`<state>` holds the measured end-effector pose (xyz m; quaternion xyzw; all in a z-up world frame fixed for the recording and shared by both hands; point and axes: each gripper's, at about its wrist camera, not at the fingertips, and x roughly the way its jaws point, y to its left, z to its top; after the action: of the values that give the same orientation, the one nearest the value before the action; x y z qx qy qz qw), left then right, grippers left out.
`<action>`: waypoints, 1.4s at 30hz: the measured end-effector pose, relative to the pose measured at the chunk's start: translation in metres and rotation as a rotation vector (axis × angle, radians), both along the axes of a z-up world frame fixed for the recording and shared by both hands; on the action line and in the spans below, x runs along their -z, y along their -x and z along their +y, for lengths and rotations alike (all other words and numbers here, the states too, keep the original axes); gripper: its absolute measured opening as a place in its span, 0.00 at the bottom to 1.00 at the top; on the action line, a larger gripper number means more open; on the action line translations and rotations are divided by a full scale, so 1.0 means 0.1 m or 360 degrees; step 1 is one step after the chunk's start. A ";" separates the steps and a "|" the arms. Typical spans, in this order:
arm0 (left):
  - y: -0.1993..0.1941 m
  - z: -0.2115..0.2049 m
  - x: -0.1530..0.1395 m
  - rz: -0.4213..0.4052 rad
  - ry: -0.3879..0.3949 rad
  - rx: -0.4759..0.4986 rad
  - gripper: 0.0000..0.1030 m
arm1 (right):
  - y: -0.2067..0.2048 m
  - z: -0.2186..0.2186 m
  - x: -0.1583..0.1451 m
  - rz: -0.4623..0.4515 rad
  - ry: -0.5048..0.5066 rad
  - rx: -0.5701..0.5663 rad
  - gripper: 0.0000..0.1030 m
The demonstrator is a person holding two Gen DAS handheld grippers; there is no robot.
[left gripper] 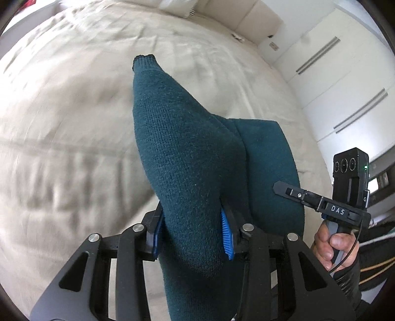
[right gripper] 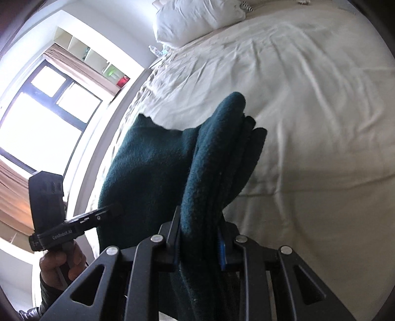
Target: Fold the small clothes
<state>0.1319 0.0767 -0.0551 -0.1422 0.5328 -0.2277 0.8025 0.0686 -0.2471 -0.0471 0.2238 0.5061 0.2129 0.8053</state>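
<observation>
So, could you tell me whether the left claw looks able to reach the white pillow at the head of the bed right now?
Probably not: the left claw is shut on the teal garment, and the pillow lies far up the bed.

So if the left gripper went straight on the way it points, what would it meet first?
The left gripper already clamps the dark teal knit garment. Beyond that cloth, probably the beige bedcover, though depth is unclear.

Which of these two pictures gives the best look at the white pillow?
The right wrist view: the white pillow lies whole at the head of the bed, above the teal garment. The left wrist view catches only a blurred white corner at its top edge.
</observation>
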 end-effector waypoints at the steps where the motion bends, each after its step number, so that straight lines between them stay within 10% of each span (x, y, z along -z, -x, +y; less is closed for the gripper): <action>1: 0.00 0.06 0.08 0.0007 0.0008 -0.0010 0.35 | 0.00 0.02 0.05 0.0017 -0.0016 0.0006 0.24; 9: 0.02 0.38 0.50 0.0055 0.0062 -0.0070 0.47 | 0.05 -0.19 0.72 0.0184 -0.0211 0.0174 0.43; 17: 0.35 0.16 0.10 -0.0241 -0.0251 -0.0211 0.48 | 0.36 -0.43 0.52 0.0132 -0.0174 0.0318 0.53; 20: 0.60 0.09 -0.21 -0.0505 -0.0420 -0.0259 0.50 | 0.55 -0.48 0.25 0.0014 -0.0077 0.0392 0.53; 28: 1.40 -0.22 -0.94 -0.1135 -0.0634 -0.0349 1.00 | 1.04 -0.35 -0.45 -0.0375 0.0241 0.0471 0.75; 37: 2.01 -0.34 -1.45 -0.1241 -0.0806 -0.0499 1.00 | 1.69 0.00 -1.28 -0.1017 0.0535 0.0554 1.00; 42: 1.93 -0.29 -1.32 -0.0983 -0.0785 -0.0486 1.00 | 1.90 0.21 -1.45 -0.1152 0.0728 0.0520 1.00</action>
<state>-0.0610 0.0480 0.0773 0.0519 0.2787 -0.0039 0.9590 -0.1216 -0.2265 0.0977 0.0284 0.1841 0.0303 0.9820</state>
